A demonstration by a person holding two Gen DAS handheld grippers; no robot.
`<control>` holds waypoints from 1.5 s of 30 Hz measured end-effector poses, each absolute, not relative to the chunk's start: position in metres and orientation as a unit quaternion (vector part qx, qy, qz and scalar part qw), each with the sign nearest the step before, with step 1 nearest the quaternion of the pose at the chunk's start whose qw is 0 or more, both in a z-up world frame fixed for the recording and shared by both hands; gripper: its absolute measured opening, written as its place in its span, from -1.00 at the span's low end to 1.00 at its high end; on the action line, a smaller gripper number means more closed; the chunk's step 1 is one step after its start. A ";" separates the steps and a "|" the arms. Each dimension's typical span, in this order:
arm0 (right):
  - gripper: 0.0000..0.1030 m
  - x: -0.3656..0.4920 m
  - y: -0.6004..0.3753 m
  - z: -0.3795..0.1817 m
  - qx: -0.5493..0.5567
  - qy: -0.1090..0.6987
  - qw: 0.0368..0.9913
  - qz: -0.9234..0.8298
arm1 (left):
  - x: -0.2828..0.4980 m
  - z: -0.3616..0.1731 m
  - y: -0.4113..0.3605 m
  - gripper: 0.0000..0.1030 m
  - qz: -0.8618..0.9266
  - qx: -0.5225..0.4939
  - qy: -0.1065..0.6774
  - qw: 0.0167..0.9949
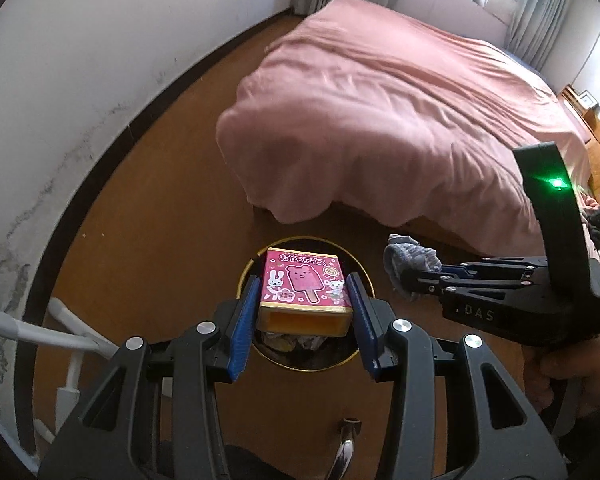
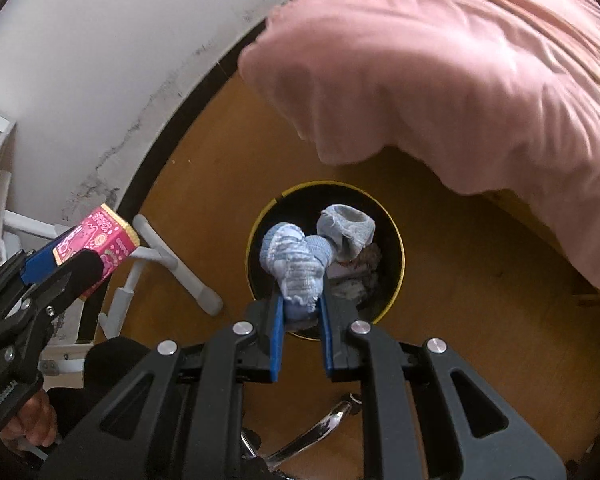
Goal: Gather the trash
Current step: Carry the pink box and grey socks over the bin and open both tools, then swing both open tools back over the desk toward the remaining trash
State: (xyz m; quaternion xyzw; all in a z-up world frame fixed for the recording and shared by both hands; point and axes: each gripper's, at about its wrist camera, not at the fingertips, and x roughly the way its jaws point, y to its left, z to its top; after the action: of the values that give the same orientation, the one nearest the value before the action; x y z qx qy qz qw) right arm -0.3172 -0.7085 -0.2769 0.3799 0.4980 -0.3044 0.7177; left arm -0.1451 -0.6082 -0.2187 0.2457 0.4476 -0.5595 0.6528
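Note:
My left gripper [image 1: 304, 300] is shut on a pink ice-cream box [image 1: 305, 285] and holds it over a black round bin with a gold rim [image 1: 366, 276] on the wooden floor. The box also shows in the right wrist view [image 2: 100, 244]. My right gripper [image 2: 300, 300] is shut on a bundle of blue-grey socks [image 2: 296, 264] and holds it above the same bin [image 2: 398, 240]. In the left wrist view the socks [image 1: 408, 260] hang just right of the bin. Crumpled trash [image 2: 356, 276] lies inside the bin.
A bed with a pink cover [image 1: 400, 112] stands close behind the bin. A white wall with a dark baseboard [image 1: 60, 100] runs along the left. A white frame [image 2: 172, 264] stands on the floor left of the bin. A chrome chair leg [image 2: 320, 428] is below the grippers.

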 end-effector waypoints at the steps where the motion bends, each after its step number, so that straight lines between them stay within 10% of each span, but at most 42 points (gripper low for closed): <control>1: -0.70 -0.318 -0.710 -0.281 0.385 0.499 0.715 -0.302 | -0.146 -0.227 -0.611 -0.17 -0.556 0.251 0.452 0.651; 19: -0.68 -0.314 -0.714 -0.292 0.393 0.504 0.708 -0.300 | -0.139 -0.250 -0.621 0.30 -0.554 0.257 0.472 0.636; 24: 0.13 -0.315 -0.713 -0.285 0.385 0.494 0.714 -0.314 | -0.136 -0.240 -0.616 0.53 -0.552 0.251 0.466 0.644; 45: 0.30 -0.263 -0.633 -0.120 0.252 0.401 0.823 -0.312 | -0.096 -0.055 -0.474 0.76 -0.537 0.197 0.354 0.740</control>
State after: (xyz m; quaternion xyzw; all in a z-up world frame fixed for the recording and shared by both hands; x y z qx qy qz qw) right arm -0.2627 -0.6328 -0.1202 0.2519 0.4015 -0.3121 0.8234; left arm -0.0965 -0.4740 -0.0548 0.1974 0.3537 -0.5374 0.7397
